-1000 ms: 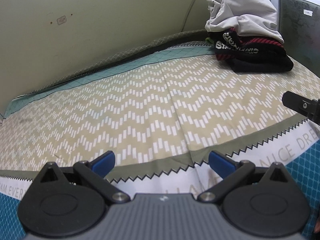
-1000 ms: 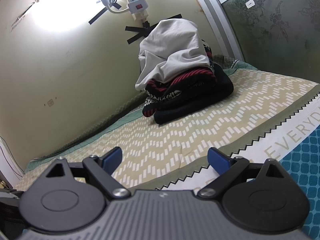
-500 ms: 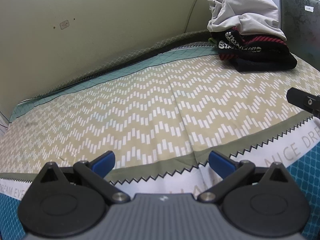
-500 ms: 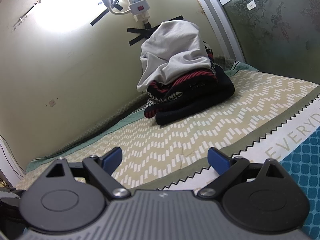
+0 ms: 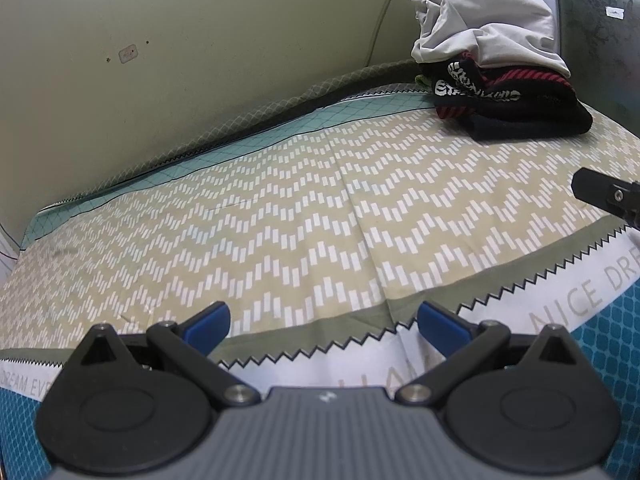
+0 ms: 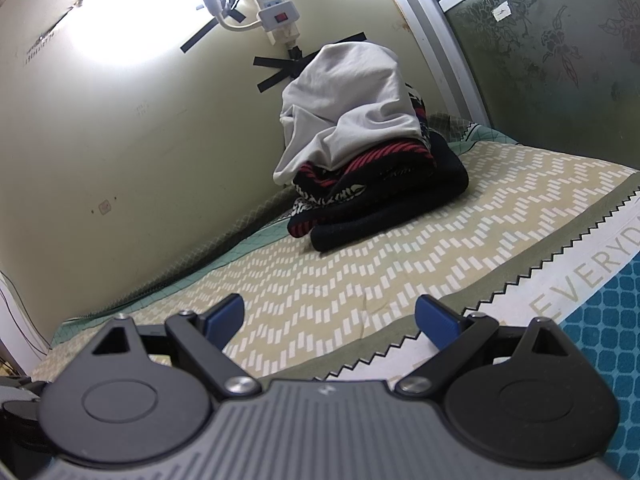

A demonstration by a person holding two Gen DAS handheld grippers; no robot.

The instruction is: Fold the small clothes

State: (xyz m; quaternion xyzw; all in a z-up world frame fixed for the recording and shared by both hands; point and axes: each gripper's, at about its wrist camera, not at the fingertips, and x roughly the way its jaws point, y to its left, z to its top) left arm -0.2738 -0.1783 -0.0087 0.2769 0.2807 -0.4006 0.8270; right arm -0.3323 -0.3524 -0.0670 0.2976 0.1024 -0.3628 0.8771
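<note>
1. The bed (image 5: pixel 280 216) under me wears a sheet of tan zigzags, with a teal grid band along its wall side.
2. On my side of the zigzags runs an olive band with a sawtooth edge, then a white strip of grey lettering (image 6: pixel 592 276), then a blue honeycomb print.
3. A pile of clothes (image 6: pixel 372 184) lies directly on the sheet, at the bed's far corner by the wall.
4. In the pile, black and red-striped pieces touch the sheet; a pale grey garment (image 5: pixel 488 20) sits on top.
</note>
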